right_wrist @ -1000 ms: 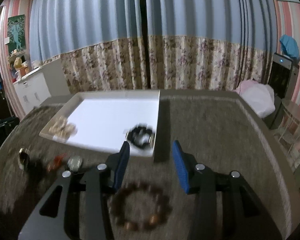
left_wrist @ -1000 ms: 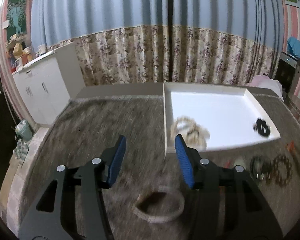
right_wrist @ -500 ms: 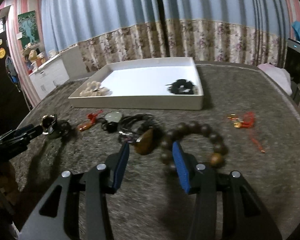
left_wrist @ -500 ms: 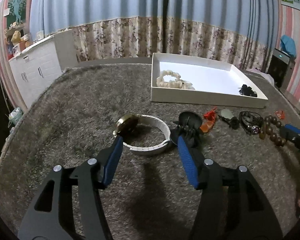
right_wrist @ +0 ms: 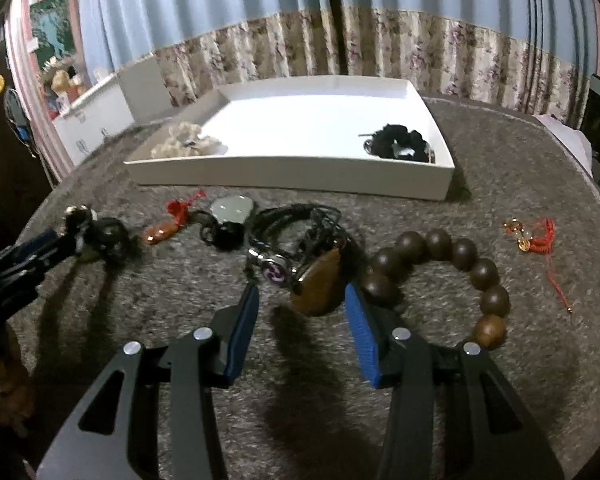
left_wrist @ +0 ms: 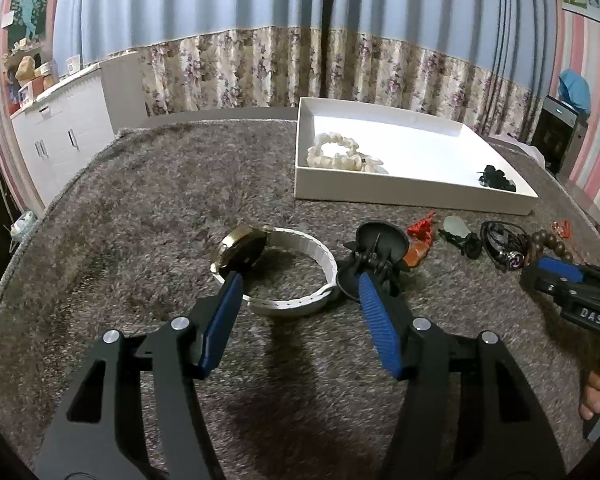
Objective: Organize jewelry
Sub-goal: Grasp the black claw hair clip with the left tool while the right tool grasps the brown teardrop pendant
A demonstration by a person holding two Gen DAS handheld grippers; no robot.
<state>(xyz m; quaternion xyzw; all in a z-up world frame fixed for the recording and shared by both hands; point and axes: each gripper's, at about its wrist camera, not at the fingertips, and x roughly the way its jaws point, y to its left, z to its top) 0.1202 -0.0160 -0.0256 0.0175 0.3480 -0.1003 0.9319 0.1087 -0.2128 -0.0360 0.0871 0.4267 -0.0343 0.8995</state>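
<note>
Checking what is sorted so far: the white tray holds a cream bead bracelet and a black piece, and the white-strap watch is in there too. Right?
Not quite. The white tray does hold the cream bead bracelet and the black piece, but the white-strap watch lies on the grey carpet outside it, just ahead of the open left gripper. The left wrist view shows this.

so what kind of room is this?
Probably a home bedroom or living room: floor-length blue curtains with a floral hem, a white cabinet stacked with knick-knacks, and a grey shaggy cover under the white jewelry tray.
</note>
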